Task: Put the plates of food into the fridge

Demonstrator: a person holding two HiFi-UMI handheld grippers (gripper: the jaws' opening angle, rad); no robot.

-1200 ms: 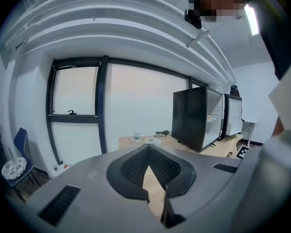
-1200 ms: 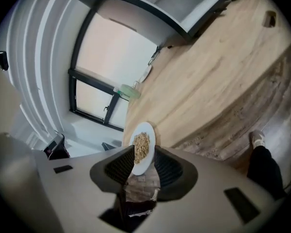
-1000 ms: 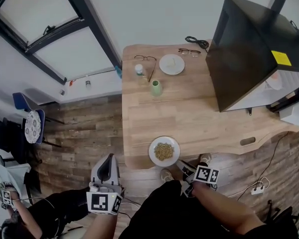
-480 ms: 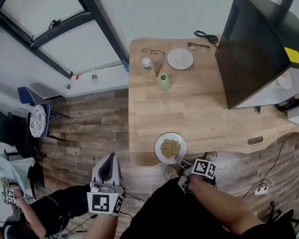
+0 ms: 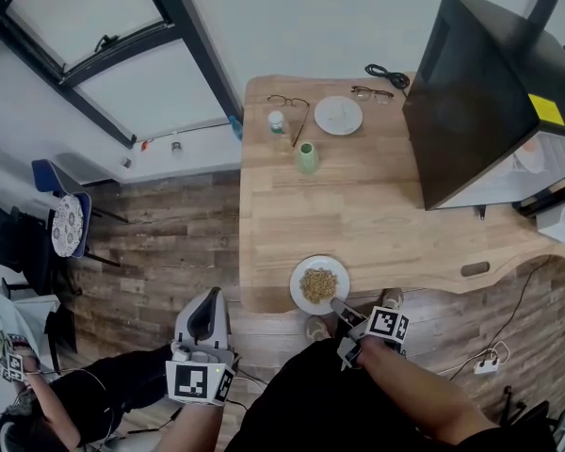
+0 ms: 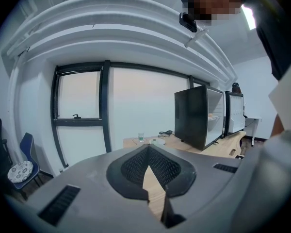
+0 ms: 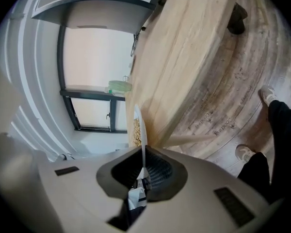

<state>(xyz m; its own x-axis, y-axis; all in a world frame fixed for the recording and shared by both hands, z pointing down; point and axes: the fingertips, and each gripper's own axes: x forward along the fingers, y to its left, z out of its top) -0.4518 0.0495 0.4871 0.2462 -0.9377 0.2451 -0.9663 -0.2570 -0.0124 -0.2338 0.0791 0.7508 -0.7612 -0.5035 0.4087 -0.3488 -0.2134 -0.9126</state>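
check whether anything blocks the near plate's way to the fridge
Nothing visible: the table between the plate and the fridge is bare; the cup and bottle stand farther back.

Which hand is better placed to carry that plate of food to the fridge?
Right. The right gripper has just closed on the rim of the near plate; the left gripper hangs shut and empty, off the table.

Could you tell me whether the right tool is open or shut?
Shut on the plate of food: the right tool has just been closing, and the rim sits pinched between its jaws.
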